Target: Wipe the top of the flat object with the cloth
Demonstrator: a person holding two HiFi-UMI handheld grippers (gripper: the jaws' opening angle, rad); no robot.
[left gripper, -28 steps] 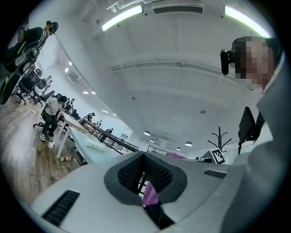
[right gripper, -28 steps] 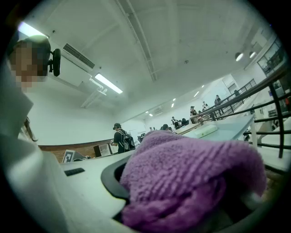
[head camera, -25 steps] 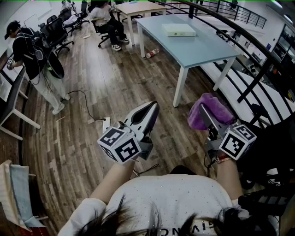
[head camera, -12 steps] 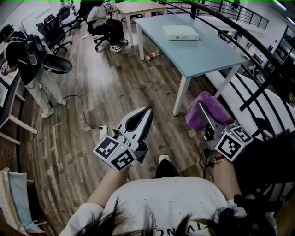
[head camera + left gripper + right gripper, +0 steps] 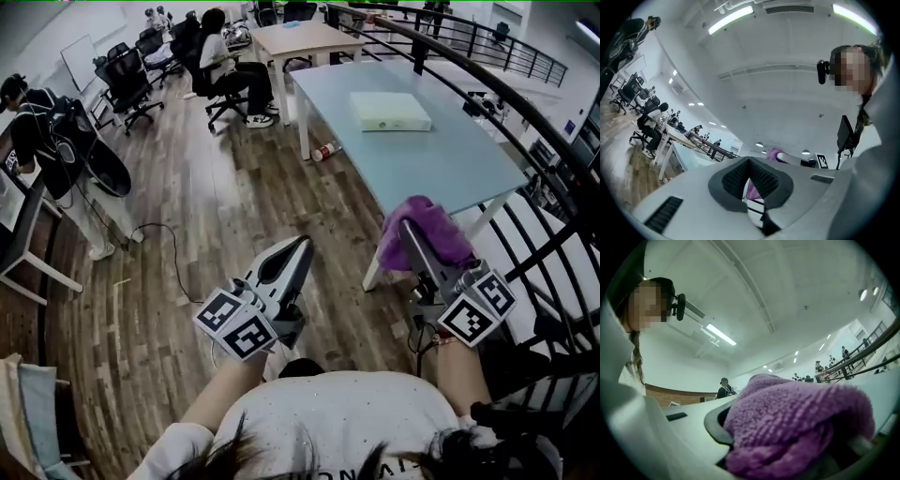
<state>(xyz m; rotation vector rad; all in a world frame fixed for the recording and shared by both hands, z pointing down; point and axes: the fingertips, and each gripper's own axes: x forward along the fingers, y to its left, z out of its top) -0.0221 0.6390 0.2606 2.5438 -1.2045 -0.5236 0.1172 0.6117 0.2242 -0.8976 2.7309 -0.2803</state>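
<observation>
Purple cloth (image 5: pixel 424 228): bunched in the right tool (image 5: pixel 413 240), in the air by the near corner of the counter (image 5: pixel 469 169).
Right tool: clamped on the cloth, pointing forward about level, forearm stretched out from the body.
Left tool (image 5: pixel 296 249): jaws together, nothing between them, held alongside the right one over the wood floor (image 5: pixel 187 206).
White flat box (image 5: pixel 390 112): lying on the counter, well apart from both tools.

Head view steeply down; both gripper views upward, sharing ceiling (image 5: pixel 778 93).
</observation>
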